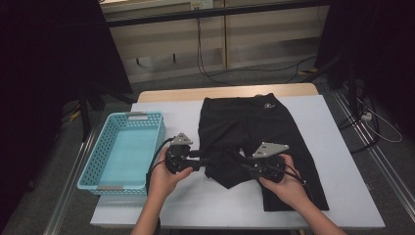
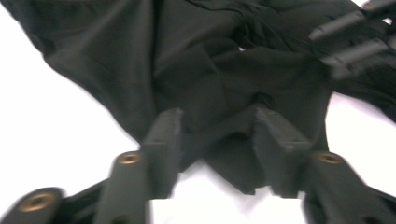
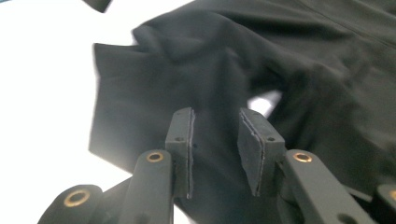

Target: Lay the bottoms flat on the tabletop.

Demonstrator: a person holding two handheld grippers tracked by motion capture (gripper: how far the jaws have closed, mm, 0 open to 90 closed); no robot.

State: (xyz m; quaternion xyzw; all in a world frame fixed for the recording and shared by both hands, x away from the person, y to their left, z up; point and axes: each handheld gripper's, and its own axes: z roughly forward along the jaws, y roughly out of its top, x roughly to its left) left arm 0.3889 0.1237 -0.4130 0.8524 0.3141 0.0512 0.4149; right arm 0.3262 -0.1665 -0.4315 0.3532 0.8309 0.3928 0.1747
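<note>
The tabletop (image 1: 342, 147) carries black shorts (image 1: 264, 127) at centre, one leg folded toward 7 o'clock; a basket (image 1: 122, 149) sits at 9 o'clock. Both grippers, left (image 1: 198, 159) and right (image 1: 247, 164), have fingers (image 3: 181, 140) released over the fold

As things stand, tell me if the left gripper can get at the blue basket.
Probably yes. The left gripper sits at the black shorts, jaws apart with cloth lying between them, and the blue basket stands just beside that hand with bare table between. Nothing blocks the way.
</note>
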